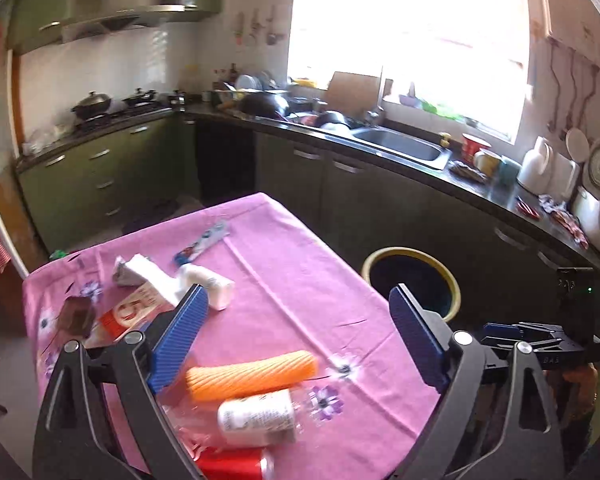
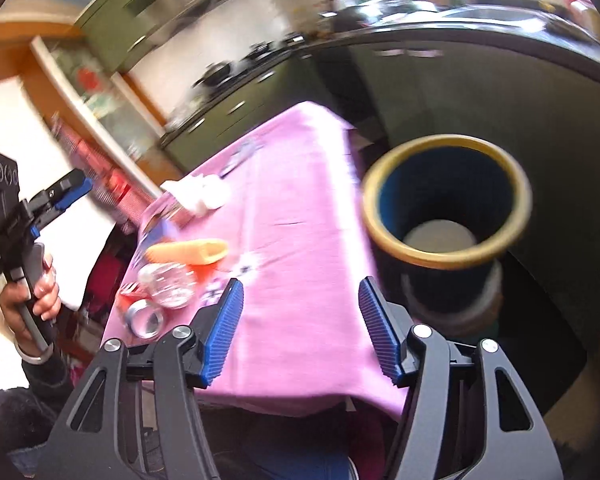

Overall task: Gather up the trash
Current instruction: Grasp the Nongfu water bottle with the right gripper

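Note:
A table under a pink cloth (image 1: 284, 264) holds trash: an orange ribbed sleeve (image 1: 252, 376), a clear bottle with a white label (image 1: 256, 416), a red can (image 1: 232, 464), a white tube (image 1: 210, 284), crumpled white paper (image 1: 144, 272), a red-and-white carton (image 1: 126, 314) and a blue wrapper (image 1: 202, 242). My left gripper (image 1: 298, 296) hangs open above the cloth with nothing between its fingers. Right of the table stands a dark bin with a yellow rim (image 2: 448, 262); something white lies at its bottom. My right gripper (image 2: 300, 284) is open and empty, over the table's near edge beside the bin.
A hand (image 2: 40, 296) holds the left gripper (image 2: 74, 188) at the table's left side. Green kitchen cabinets, a stove with pots (image 1: 96, 106) and a sink (image 1: 404, 146) under a bright window run behind the table. The counter at right carries cups and jugs (image 1: 536, 164).

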Available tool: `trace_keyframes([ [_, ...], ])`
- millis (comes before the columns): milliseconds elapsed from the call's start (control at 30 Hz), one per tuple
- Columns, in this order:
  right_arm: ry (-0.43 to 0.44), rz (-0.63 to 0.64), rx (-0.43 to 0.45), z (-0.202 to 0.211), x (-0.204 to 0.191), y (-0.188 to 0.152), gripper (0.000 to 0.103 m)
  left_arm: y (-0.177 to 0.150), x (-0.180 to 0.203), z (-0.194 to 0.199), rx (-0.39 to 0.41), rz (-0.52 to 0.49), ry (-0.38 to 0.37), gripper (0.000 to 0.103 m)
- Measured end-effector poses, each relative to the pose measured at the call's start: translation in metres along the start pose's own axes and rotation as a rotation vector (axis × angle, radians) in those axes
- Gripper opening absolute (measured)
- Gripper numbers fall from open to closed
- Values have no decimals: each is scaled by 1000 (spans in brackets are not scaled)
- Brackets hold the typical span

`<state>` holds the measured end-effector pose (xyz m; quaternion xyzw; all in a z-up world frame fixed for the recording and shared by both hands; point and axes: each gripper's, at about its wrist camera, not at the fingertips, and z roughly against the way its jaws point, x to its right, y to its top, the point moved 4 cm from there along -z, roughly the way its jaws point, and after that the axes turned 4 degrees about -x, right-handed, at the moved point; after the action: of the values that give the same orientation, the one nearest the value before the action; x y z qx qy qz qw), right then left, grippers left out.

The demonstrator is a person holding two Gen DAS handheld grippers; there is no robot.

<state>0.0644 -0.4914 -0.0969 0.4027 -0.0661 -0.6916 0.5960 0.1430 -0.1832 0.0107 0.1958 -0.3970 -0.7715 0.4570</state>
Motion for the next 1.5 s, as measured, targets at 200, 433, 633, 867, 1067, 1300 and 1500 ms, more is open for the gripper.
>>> trace_keyframes([
  [200,40,224,-103,-51,-78,19,60,-43,-82,59,78,117,150,90],
  [433,212,554,-257,-100,-172,12,62,-78,-129,92,100,187,218,92],
  [633,184,781,-346,-136,-209,6,63,-92,-137,90,75,206,228,92],
  [867,140,930,-548,-183,-220,4,61,-97,-140,91,69,222,226,92],
  [1067,108,996,-669,-210,-216,4,61,-100,-139,87,52,222,224,92],
  [1300,126,1036,-763,-233,-219,4,62,-102,-144,83,35,232,229,92],
  [1500,128,1066,-848,-255,-223,-1,65,-105,-147,81,24,244,230,92],
])
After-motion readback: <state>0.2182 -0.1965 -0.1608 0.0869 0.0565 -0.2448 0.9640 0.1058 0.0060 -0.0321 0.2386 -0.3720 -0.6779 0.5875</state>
